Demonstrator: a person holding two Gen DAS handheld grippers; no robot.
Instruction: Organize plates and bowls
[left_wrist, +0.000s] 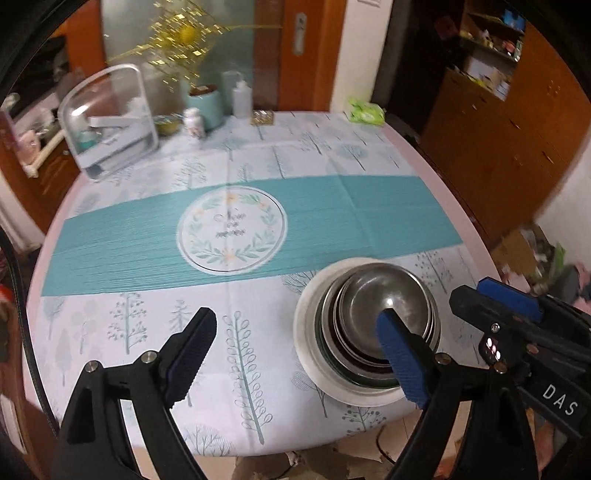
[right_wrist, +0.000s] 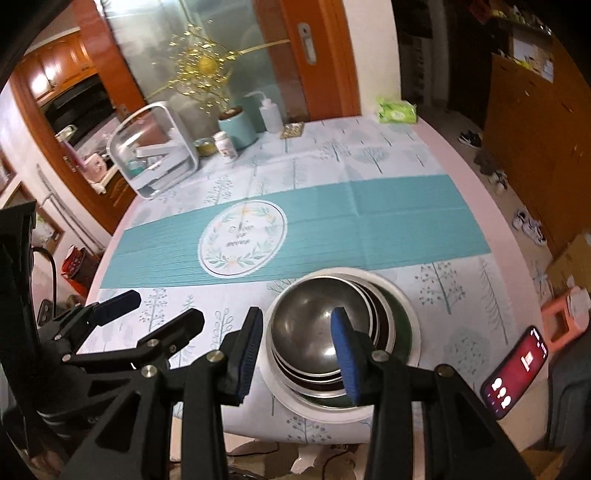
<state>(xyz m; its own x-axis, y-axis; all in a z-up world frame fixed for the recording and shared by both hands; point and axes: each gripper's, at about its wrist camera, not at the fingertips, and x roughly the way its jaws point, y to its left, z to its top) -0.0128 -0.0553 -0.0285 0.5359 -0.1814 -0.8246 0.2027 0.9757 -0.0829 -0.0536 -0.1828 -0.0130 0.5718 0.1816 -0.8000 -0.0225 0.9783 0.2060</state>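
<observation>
One white plate (right_wrist: 402, 299), metal bowls (right_wrist: 310, 332) nested, count unclear

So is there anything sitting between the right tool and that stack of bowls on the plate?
Nothing visible. The right tool is open and already at the stack, one finger on either side of the top bowl's near left rim. The left tool is also open, to its left, and not in the path.

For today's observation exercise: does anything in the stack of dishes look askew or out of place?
Yes. The nested steel bowls sit off-centre on the white round plate, shifted toward its left edge, and the top bowl looks tilted, so the pile leans unevenly. Nothing looks spilled or broken.
</observation>
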